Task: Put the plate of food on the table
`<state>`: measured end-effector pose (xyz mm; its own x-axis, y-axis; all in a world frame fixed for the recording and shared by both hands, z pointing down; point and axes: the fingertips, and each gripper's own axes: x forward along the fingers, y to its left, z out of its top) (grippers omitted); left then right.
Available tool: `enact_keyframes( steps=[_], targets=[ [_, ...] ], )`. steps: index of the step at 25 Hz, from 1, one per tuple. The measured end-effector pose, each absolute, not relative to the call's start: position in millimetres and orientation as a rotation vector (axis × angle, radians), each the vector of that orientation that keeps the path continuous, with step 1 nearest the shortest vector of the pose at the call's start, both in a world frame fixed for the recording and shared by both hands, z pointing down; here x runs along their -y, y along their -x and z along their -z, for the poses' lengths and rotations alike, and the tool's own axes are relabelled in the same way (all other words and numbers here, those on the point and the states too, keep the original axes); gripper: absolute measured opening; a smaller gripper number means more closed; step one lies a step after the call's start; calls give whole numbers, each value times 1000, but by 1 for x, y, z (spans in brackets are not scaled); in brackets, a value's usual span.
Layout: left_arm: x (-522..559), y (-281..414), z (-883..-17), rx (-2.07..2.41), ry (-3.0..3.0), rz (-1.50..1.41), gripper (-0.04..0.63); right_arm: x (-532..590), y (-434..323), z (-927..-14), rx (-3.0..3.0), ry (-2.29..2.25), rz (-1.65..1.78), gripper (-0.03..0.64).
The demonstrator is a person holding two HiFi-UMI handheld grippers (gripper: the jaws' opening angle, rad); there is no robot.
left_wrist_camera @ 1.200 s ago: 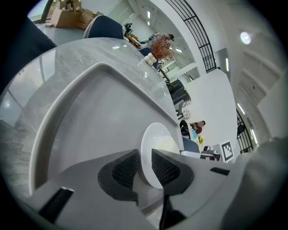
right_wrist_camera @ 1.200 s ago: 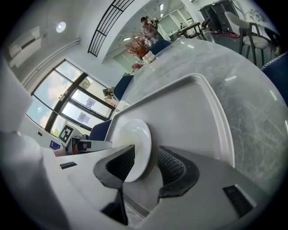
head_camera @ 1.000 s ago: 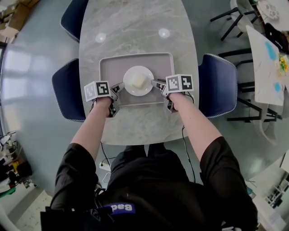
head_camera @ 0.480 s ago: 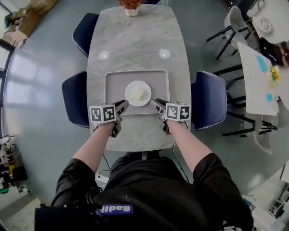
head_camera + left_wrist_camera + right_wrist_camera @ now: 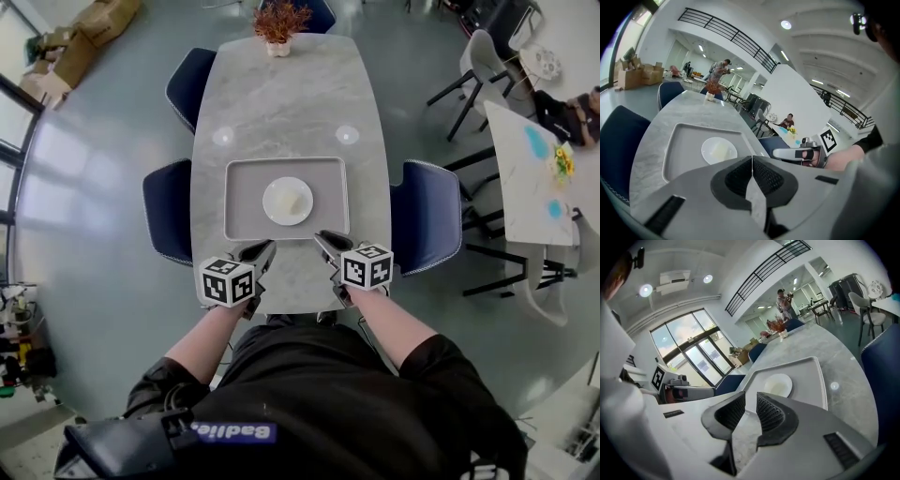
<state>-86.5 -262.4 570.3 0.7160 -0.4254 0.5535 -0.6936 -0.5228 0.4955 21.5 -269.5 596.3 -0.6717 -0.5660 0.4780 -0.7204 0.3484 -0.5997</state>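
A white plate [image 5: 288,201] with a pale piece of food lies in the middle of a grey tray [image 5: 242,220] on the marble table [image 5: 281,103]. Both grippers hover over the table's near edge, apart from the tray. My left gripper [image 5: 262,250] is shut, its pads meeting with nothing between them [image 5: 752,161]. My right gripper [image 5: 322,240] has just been closing; a narrow empty gap remains between its pads [image 5: 751,401]. The left gripper view shows the plate [image 5: 719,151] on the tray [image 5: 677,140] ahead. Plate [image 5: 777,385] and tray [image 5: 813,380] also lie ahead in the right gripper view.
Blue chairs stand at the table's left [image 5: 169,211] and right [image 5: 427,230]. A small plant [image 5: 279,21] sits at the table's far end. More tables and chairs [image 5: 525,169] fill the right side; cardboard boxes [image 5: 89,33] lie at the far left.
Both grippers have drawn back from the tray's sides toward the near table edge and risen. The right jaws have narrowed. The tray and plate stay on the table.
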Motion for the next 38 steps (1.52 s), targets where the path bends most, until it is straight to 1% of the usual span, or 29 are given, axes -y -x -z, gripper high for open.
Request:
enact_keyframes(
  steps=[3, 7, 12, 19, 26, 38],
  targets=[
    [242, 85, -555, 848, -2239, -471, 11, 247, -12, -579, 2488, -1106, -1130, 40],
    [211, 80, -536, 832, -2293, -420, 11, 218, -5, -557, 2559, -1044, -1002, 14],
    [184, 67, -517, 795, -2384, -346, 11, 190, -7, -533, 2629, -1007, -847, 12],
    [172, 60, -483, 750, -2543, -294, 11, 159, -3, -517, 2675, -976, -762, 11],
    [156, 47, -465, 647, -2652, -229, 9, 150, 3, -504, 2728, -954, -679, 11],
    [147, 44, -466, 610, -2655, -234, 9, 143, 7, -500, 2733, -929, -663, 11]
  ],
)
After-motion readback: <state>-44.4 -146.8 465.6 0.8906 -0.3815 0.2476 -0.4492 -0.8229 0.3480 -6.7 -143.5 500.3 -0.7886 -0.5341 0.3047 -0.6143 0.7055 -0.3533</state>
